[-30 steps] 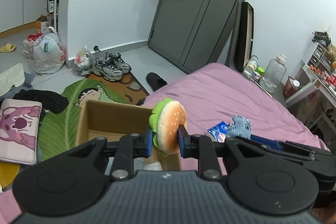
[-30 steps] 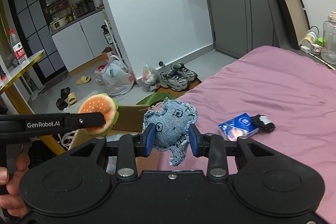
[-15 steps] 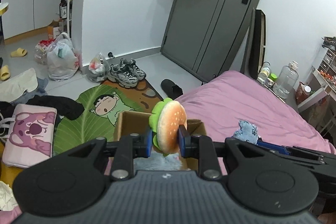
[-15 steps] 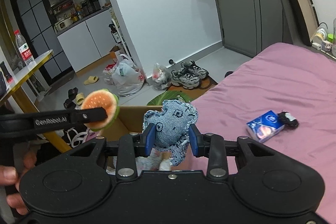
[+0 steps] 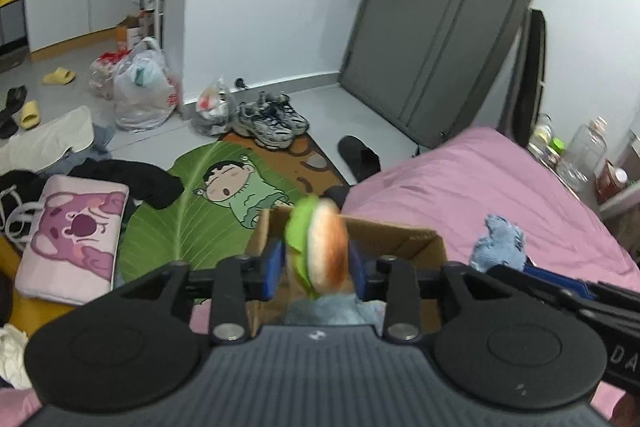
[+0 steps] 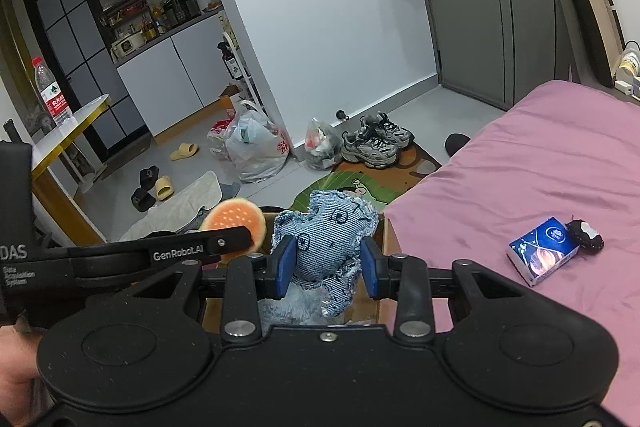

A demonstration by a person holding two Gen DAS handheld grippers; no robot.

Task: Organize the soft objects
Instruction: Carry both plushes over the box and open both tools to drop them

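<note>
L tongs [image 5: 317,269] just opened, burger plush [image 5: 320,247] loose btwn pads, above cardboard box [image 5: 404,239]. R tongs [image 6: 329,259] clamp denim plush [image 6: 326,239] over same box, beside bed [image 6: 540,179].

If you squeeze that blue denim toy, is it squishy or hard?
Probably squishy: the denim toy bulges around the right gripper, whose jaws pinch it. Its frayed lower flap hangs limp, so it likely flops. It looks light, staying up from a pinch at its middle.
</note>
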